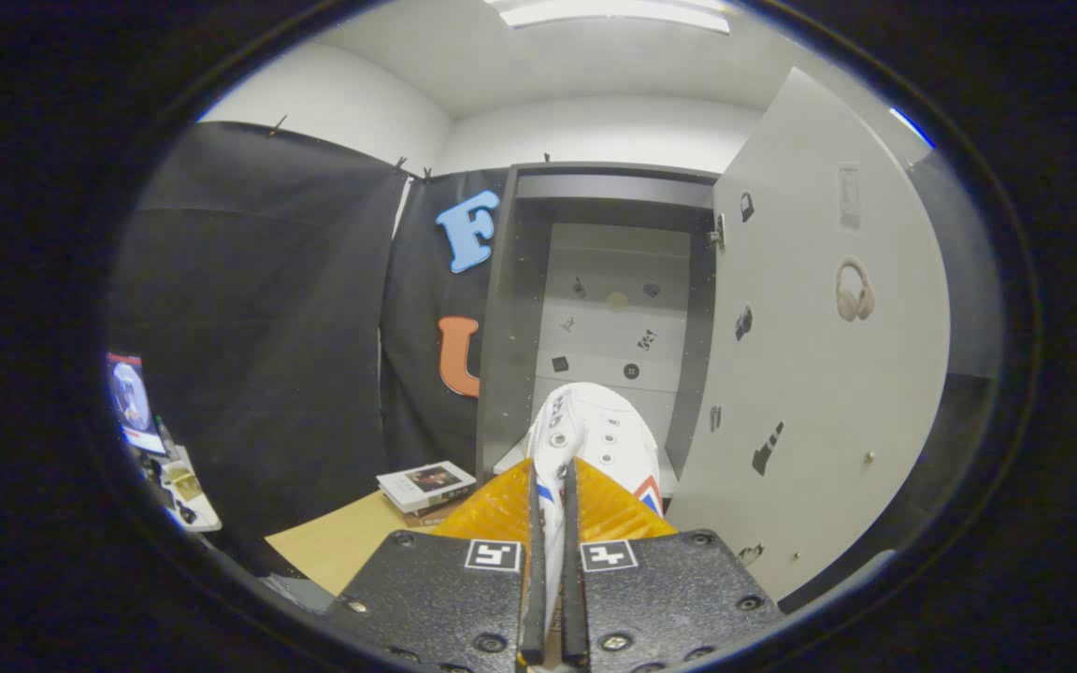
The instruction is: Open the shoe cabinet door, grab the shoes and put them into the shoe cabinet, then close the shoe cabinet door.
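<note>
- In the gripper view, the gripper [550, 486] has its two fingers drawn close together, clenched on a thin part of a white shoe [595, 439] that runs down between them.
- The shoe rises just ahead of the fingertips; its white upper shows a row of round eyelets and red and blue trim near the right finger.
- Straight beyond the shoe stands the shoe cabinet [609, 308], dark grey in its frame, its inside open to the camera.
- The cabinet's pale back panel carries several small dark stickers.
- The cabinet door [819, 374] is swung wide open to the right, hinged at the cabinet's right edge, with its inner face turned this way.
- On the door's inner face sit a headphone sticker [854, 290] and a few smaller dark stickers.
- The shoe is held in front of the cabinet's lower opening; whether it has passed the front edge of the cabinet I cannot tell.
- Left of the cabinet's foot lies a stack of books [426, 488] on a light wooden worktop [342, 542], at its far edge against the black cloth wall.
- Far off to the left of the worktop a small lit screen [130, 400] stands above some clutter too small to make out.
</note>
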`<state>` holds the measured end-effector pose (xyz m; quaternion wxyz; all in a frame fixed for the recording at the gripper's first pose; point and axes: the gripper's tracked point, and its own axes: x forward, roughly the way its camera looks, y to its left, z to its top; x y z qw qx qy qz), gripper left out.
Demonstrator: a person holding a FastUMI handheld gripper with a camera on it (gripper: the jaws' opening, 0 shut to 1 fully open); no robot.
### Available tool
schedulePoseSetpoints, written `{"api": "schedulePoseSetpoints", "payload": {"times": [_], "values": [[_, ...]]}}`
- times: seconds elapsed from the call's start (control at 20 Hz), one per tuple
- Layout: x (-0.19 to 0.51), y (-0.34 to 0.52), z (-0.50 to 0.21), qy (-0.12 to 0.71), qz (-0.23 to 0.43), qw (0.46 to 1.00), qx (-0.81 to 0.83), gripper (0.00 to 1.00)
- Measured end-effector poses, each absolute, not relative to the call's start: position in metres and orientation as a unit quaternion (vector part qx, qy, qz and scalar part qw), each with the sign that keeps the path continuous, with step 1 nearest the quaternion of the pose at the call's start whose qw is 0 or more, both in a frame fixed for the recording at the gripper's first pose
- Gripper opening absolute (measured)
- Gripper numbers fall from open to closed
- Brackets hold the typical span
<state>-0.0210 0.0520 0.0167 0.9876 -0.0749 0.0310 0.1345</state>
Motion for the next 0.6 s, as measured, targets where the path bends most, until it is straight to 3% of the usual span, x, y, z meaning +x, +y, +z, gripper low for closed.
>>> {"api": "schedulePoseSetpoints", "payload": {"times": [0.6], "values": [[0.144,0.028,0.040,0.064,0.041,0.994,-0.075,0.10]]}}
